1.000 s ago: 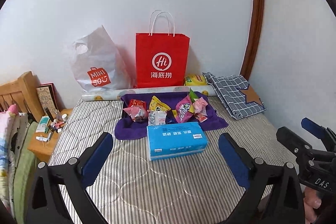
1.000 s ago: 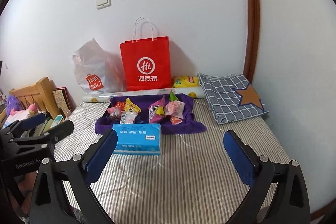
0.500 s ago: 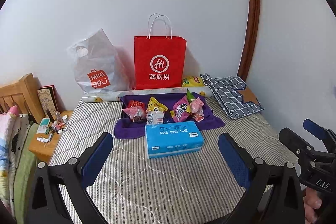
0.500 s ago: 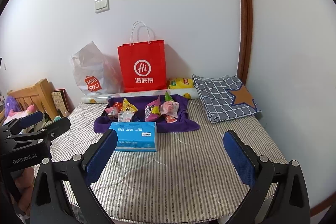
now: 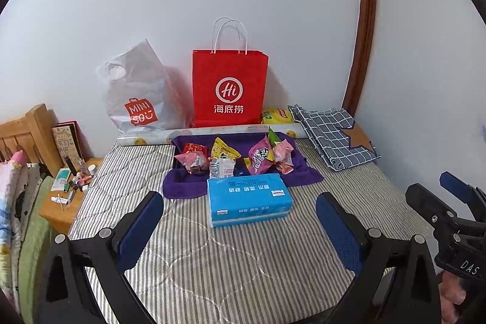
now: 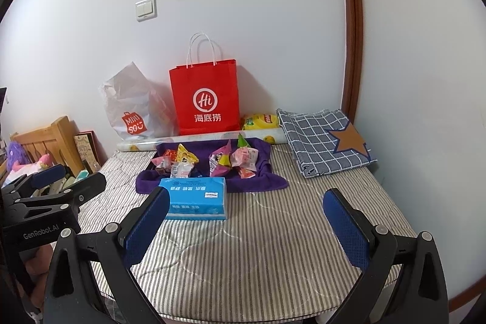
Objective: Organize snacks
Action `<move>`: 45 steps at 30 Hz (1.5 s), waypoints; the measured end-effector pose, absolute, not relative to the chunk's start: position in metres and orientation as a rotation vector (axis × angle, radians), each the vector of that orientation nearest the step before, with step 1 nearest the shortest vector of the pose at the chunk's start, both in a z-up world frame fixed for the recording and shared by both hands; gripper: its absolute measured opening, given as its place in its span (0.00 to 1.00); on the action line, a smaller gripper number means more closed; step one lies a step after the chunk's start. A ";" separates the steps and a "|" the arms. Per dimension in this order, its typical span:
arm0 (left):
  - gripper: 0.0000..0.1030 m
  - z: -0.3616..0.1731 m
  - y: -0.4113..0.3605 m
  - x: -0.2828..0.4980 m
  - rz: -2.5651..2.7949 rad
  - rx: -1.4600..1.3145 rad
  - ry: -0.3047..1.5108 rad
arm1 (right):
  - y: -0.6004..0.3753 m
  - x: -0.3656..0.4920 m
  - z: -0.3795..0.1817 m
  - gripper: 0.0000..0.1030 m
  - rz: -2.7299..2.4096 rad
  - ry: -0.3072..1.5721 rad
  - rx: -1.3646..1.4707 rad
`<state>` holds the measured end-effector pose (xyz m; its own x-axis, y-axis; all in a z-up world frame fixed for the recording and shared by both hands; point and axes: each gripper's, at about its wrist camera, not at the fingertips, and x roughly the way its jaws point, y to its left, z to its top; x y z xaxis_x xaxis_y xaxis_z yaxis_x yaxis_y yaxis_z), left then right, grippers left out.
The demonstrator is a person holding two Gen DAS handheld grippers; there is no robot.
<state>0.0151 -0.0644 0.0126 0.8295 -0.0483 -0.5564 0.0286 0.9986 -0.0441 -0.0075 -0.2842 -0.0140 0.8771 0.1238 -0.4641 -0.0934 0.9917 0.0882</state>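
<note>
Both grippers hover over the near edge of the striped mattress (image 6: 258, 248), empty. Left gripper (image 5: 240, 220): blue-padded jaws spread wide, nothing between them. Right gripper (image 6: 246, 220): likewise spread wide, holding nothing. Each one shows at the side of the other's view, gripped by a hand low in the frame.

Snacks (image 5: 234, 157) sit in a loose cluster on a purple cloth (image 5: 303, 175), which lies toward the far edge of the mattress, roughly central. Items in the cluster: a pink wrapped packet at the left with a red packet behind it, a yellow triangular packet, a small white sachet at the front, a magenta packet, a green-tipped one, and a pale pink packet at the right. Some touch or overlap; exact count cannot be told.

Blue tissue pack (image 5: 249, 199) lies flat on the mattress just in front of the cloth, its far edge touching or overlapping the cloth's near hem.

Along the far edge: a rolled sheet of printed paper (image 5: 145, 138) against the wall, a red paper bag (image 5: 231, 87) upright behind it, a translucent white shopping bag (image 5: 139, 93) to its left, a yellow packet (image 5: 278, 116) to its right. Checked folded fabric (image 5: 331, 135) with a brown star occupies the far right corner.

Wooden bedside table (image 5: 60, 208) with small clutter stands off the left edge.
</note>
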 end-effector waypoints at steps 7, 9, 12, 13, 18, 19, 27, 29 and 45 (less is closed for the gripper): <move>0.98 0.012 -0.064 0.015 -0.043 -0.034 0.590 | -0.283 -0.008 -0.014 0.97 0.114 0.489 0.061; 0.98 0.012 -0.065 0.014 -0.043 -0.035 0.589 | -0.283 -0.008 -0.014 0.97 0.115 0.488 0.064; 0.98 0.012 -0.065 0.014 -0.044 -0.034 0.589 | -0.282 -0.008 -0.015 0.97 0.113 0.486 0.063; 0.98 0.012 -0.064 0.014 -0.043 -0.035 0.588 | -0.282 -0.009 -0.015 0.97 0.113 0.486 0.063; 0.98 0.012 -0.065 0.013 -0.046 -0.034 0.587 | -0.283 -0.009 -0.014 0.97 0.114 0.485 0.064; 0.98 0.012 -0.065 0.012 -0.046 -0.035 0.586 | -0.283 -0.009 -0.014 0.97 0.114 0.484 0.063; 0.98 0.013 -0.066 0.012 -0.045 -0.036 0.585 | -0.284 -0.010 -0.013 0.97 0.113 0.482 0.065; 0.98 0.013 -0.066 0.012 -0.045 -0.036 0.586 | -0.284 -0.011 -0.013 0.97 0.113 0.482 0.065; 0.98 0.014 -0.064 0.011 -0.043 -0.042 0.584 | -0.278 -0.015 -0.010 0.97 0.119 0.478 0.059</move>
